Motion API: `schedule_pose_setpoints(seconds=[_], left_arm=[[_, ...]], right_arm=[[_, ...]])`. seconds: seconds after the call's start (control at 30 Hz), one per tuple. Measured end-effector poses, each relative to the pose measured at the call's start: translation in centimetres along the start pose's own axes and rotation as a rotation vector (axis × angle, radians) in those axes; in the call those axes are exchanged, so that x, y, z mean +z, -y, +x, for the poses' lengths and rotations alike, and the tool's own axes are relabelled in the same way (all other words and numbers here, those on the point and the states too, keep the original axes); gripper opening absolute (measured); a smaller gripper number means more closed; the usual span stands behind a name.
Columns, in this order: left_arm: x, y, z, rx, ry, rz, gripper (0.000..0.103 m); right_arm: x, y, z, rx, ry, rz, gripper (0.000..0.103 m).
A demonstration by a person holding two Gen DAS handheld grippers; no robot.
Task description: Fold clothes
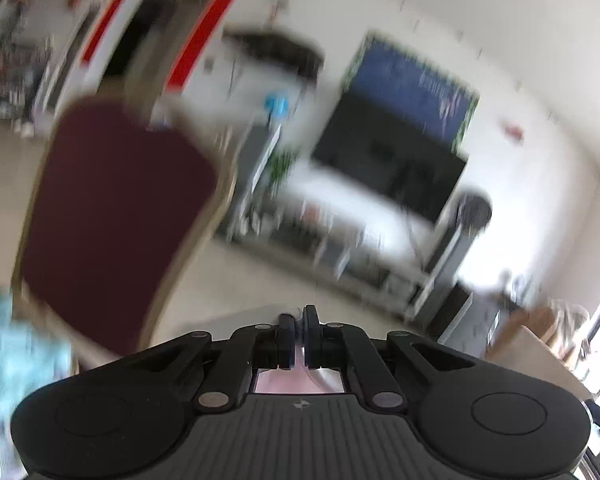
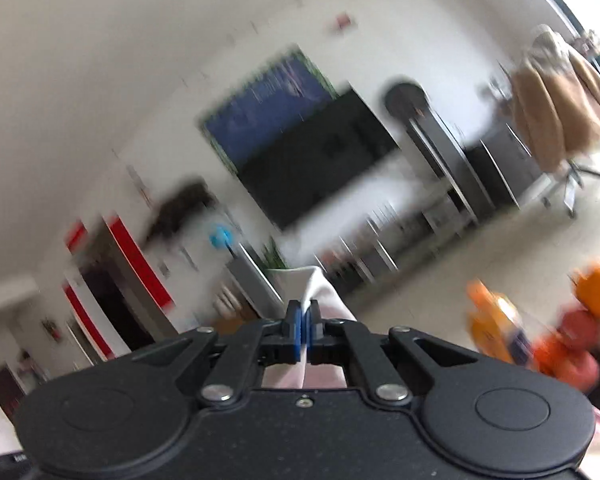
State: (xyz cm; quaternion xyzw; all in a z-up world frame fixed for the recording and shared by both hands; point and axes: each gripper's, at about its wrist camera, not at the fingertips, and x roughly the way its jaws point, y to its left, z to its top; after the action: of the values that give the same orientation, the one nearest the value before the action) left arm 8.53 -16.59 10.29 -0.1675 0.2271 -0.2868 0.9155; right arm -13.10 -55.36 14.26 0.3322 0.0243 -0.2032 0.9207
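Both views are blurred and tilted, looking out across a room. My right gripper (image 2: 303,312) is shut on a pale pink-white garment (image 2: 318,286); a fold of it sticks up past the fingertips and more cloth shows beneath the fingers. My left gripper (image 1: 299,316) is shut, and the same pale pink cloth (image 1: 296,380) shows under and between its fingers. A light teal garment (image 1: 16,356) lies blurred at the left edge of the left wrist view. The rest of the pink garment hangs out of sight below both grippers.
A maroon chair (image 1: 112,216) with a wooden frame stands close at left. A dark television (image 1: 392,168) and white cabinet (image 1: 352,232) line the far wall. A wooden table corner (image 1: 540,356) is at right. Orange and red objects (image 2: 556,332) sit at right; a beige coat (image 2: 556,108) hangs farther back.
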Motion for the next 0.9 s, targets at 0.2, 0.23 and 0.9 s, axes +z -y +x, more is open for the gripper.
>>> schedule_pose_setpoints(seconds=[0.2,0.23,0.9], left_arm=[[-11.9,-7.4,3.9,0.115,-0.276,-0.104,0.002],[-13.7,-8.7,4.2,0.137,-0.312,-0.115,0.002],[-18.7,-12.1,2.6,0.161,-0.385,-0.168,0.002]], right_arm=[[-10.3,9.5,1.1,-0.211,-0.356,0.124,0.002],[-12.2,11.0,1.6,-0.241,-0.411,0.153,0.002],[-18.2,13.0,-1.0,-0.351,-0.569,0.165,0.002]])
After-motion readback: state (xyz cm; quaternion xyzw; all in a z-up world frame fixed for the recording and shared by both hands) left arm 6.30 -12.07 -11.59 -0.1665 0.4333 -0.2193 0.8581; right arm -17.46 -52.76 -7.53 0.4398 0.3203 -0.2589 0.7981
